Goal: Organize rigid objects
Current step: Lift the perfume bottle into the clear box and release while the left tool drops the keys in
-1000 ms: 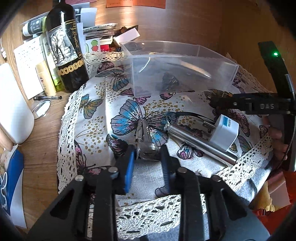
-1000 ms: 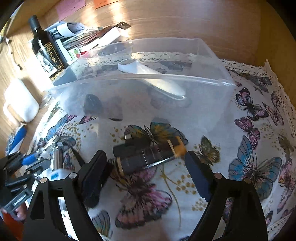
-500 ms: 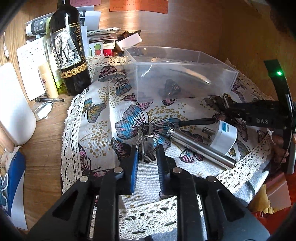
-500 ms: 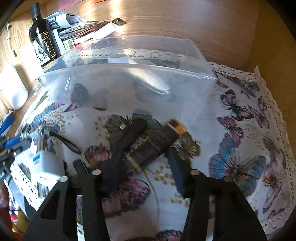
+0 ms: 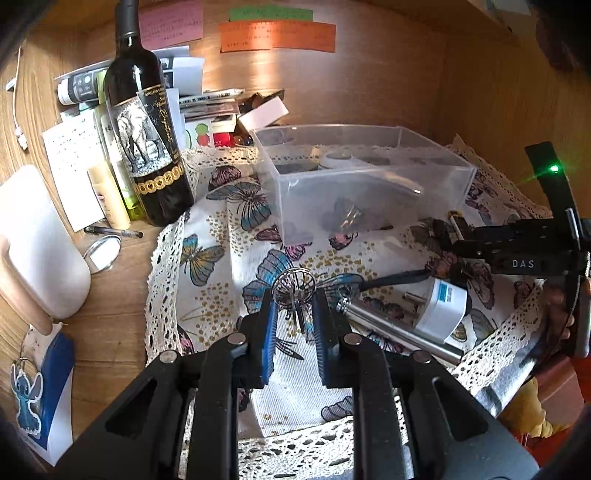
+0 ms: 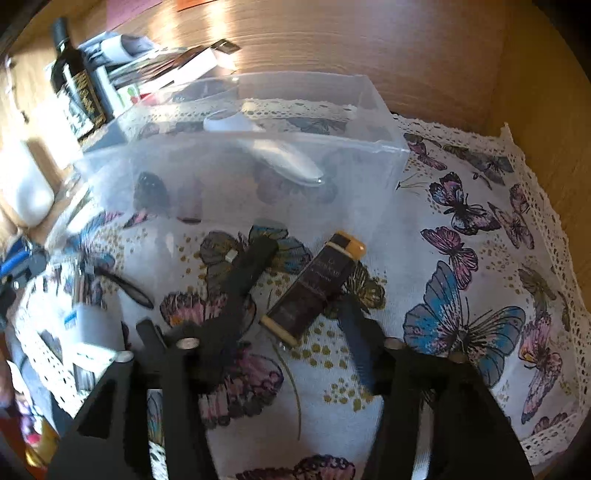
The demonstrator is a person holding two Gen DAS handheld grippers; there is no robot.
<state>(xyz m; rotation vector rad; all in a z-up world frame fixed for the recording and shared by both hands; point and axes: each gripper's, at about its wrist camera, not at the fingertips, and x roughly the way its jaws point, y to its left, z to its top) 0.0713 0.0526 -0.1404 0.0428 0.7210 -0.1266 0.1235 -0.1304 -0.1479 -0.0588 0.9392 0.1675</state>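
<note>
Metal key ring (image 5: 294, 286) held upright off the cloth, dark gold-capped tube (image 6: 314, 288) lain diagonally before the clear box (image 6: 258, 155)

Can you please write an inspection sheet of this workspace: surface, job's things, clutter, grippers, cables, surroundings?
Surface: butterfly-print cloth with lace edge, spread on a wooden desk.
Job's things: clear plastic box holding a white handheld device and dark items; key ring; dark rectangular case with yellowish cap; white plug adapter; metal tube.
Clutter: wine bottle, pen, small round mirror, papers and boxes behind.
Grippers: left gripper shut on key ring, raised off the cloth; right gripper closing around the dark rectangular case, contact unclear.
Cables: white cable at left; black cord near the tube.
Surroundings: wooden wall with sticky notes.
</note>
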